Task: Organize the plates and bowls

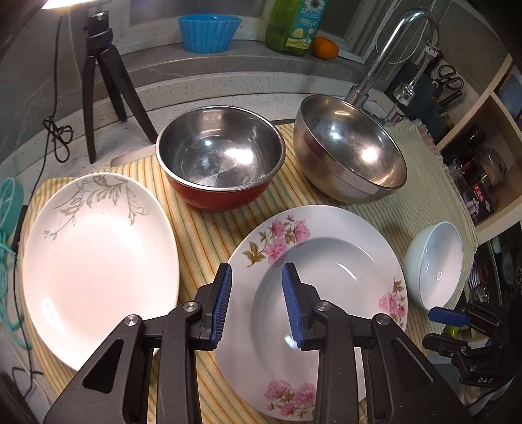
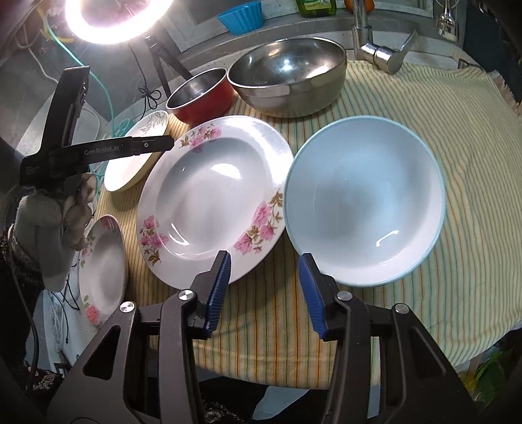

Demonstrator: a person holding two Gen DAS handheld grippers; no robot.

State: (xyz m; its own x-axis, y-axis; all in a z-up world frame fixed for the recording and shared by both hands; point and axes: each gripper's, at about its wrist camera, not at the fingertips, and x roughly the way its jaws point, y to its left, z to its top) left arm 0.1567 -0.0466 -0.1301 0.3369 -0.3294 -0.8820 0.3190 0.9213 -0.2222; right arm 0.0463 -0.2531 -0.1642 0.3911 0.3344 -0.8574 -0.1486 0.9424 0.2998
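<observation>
Plates and bowls sit spread over a striped cloth [image 1: 202, 234]: floral plate [image 1: 326, 261] near the middle, leaf-print plate [image 1: 98, 261] left, pale blue bowl [image 2: 365, 202] right, red bowl [image 1: 222, 163] and steel bowl [image 1: 349, 153] far back. Left gripper [image 1: 257, 305] hangs above the floral plate's rim, fingers narrowed around nothing. Right gripper [image 2: 265, 290] is also part-open and empty, just near the blue bowl.

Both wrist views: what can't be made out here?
- Second flowered plate, right wrist view: partly behind the gloved hand; what it rests on is unclear.
- Bottle, left wrist view: top cut off by the edge, label too small to read.
- Shelf, left wrist view: contents dark and tiny.
</observation>
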